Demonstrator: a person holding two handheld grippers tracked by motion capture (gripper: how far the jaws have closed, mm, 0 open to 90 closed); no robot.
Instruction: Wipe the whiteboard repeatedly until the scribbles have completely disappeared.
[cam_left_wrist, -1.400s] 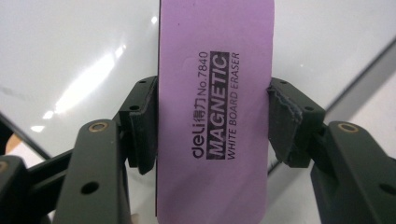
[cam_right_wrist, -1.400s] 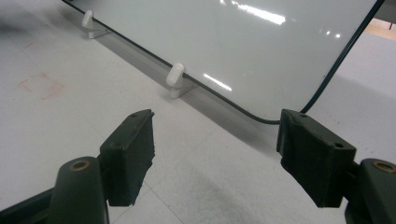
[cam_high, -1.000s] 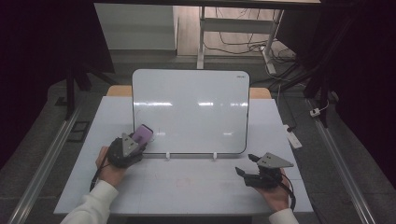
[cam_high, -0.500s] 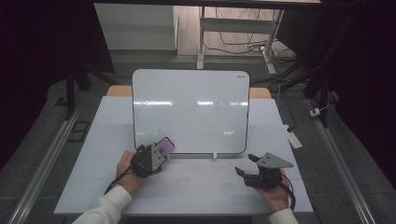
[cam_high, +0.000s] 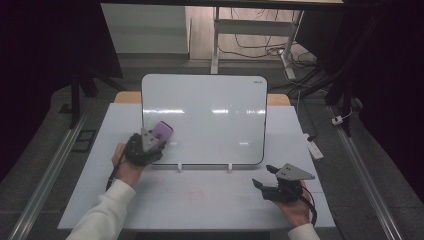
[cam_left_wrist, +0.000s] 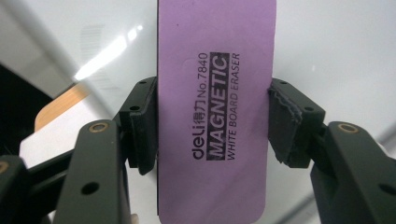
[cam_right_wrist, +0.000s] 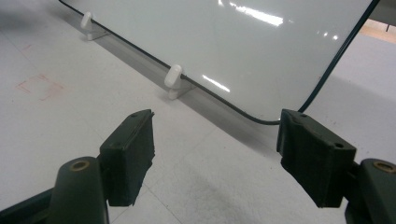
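Two tools, two jobs: your left tool (cam_high: 150, 142) clamps the purple eraser (cam_left_wrist: 215, 107) across its narrow sides, so its flat face can meet the whiteboard (cam_high: 210, 115) at the lower left. Your right tool (cam_right_wrist: 215, 154) rests gaping and empty on the tabletop (cam_high: 200, 195), clear of the board.

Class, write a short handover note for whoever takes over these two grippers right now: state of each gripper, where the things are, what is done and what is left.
Left gripper: shut on the purple magnetic whiteboard eraser, held against the lower left of the whiteboard.
Right gripper: open, holding nothing, low over the table in front of the board's lower right corner.
Whiteboard: stands upright on two white clip feet; its face looks clean, no marks visible.
Done: eraser picked up and brought to the board.
Left: probably finish wiping, then set the eraser down.
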